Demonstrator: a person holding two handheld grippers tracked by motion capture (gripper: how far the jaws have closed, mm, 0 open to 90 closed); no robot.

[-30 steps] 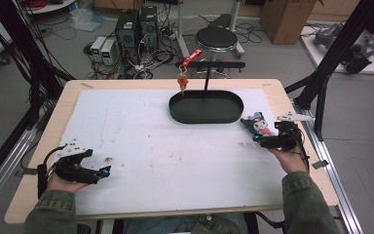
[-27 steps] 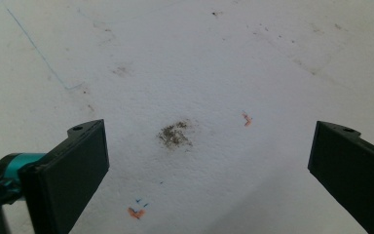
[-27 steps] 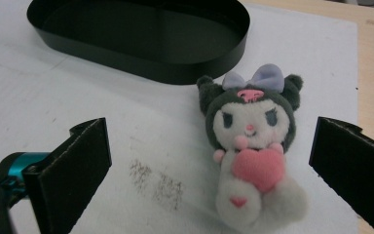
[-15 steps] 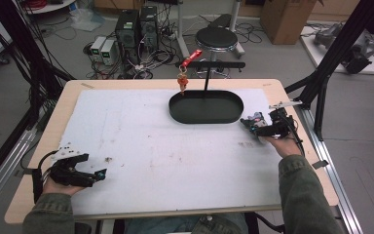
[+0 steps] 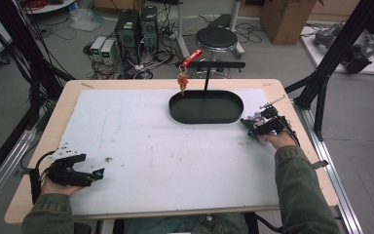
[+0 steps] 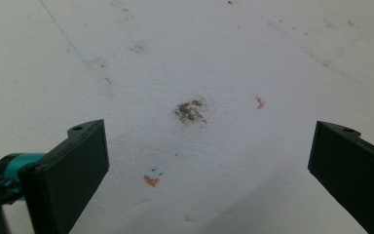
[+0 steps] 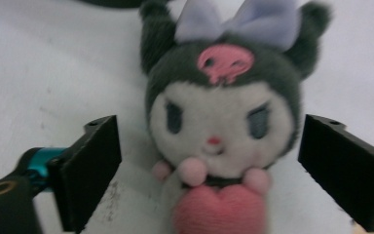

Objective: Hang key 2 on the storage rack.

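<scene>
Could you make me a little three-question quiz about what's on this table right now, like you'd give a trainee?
1. True or false: the right gripper has its jaws standing on either side of a plush toy, not yet pressing on it.
2. What hangs from the stand over the black tray? A) a small charm B) a spoon C) a cup
3. Fill in: the left gripper is ____, with just the stained white mat between its jaws.

Key: 1 true; 2 A, a small charm; 3 open.
</scene>
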